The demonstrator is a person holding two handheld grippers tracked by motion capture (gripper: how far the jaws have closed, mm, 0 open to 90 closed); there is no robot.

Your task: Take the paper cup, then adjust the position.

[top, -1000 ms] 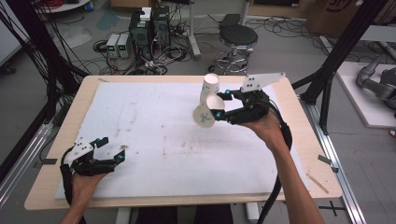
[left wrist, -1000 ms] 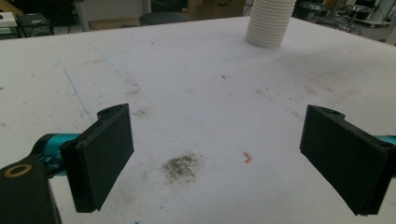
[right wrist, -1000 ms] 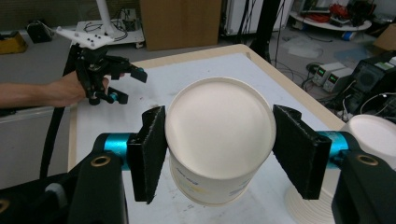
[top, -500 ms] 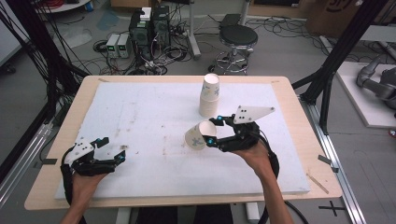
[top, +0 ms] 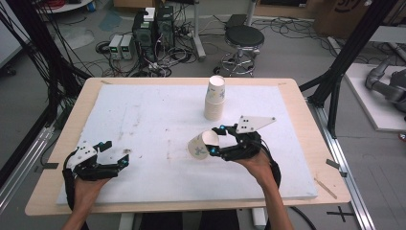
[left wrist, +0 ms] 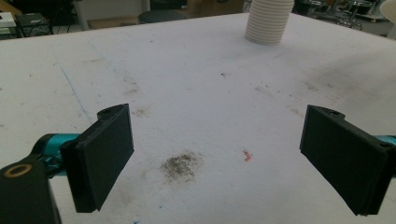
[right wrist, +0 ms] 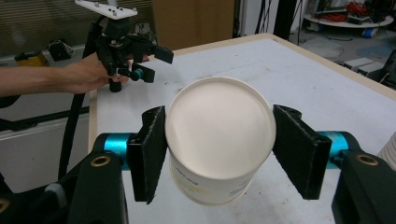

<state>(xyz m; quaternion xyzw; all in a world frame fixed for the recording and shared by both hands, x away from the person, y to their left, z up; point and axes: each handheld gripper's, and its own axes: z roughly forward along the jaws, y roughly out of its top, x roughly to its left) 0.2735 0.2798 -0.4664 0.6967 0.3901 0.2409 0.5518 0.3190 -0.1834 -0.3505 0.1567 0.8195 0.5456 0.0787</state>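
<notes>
the right tool (top: 216,140) is squeezed shut on 1 paper cup (top: 202,145); its 2 black pads press the cup's sides, 1 on each side, as the right gripper view shows (right wrist: 219,140); the cup lies tipped over, its flat bottom facing that tool's camera and its open mouth pointing away to the left, low over the white mat (top: 158,120) near the middle of the bench (top: 297,96); a stack of paper cups (top: 214,98) stands upright on the mat just behind it, apart from it; the left tool (top: 115,153) rests at the near left corner of the mat, far from the cup; its jaws stand wide open with nothing between them, just the dirty mat below (left wrist: 182,165).
</notes>
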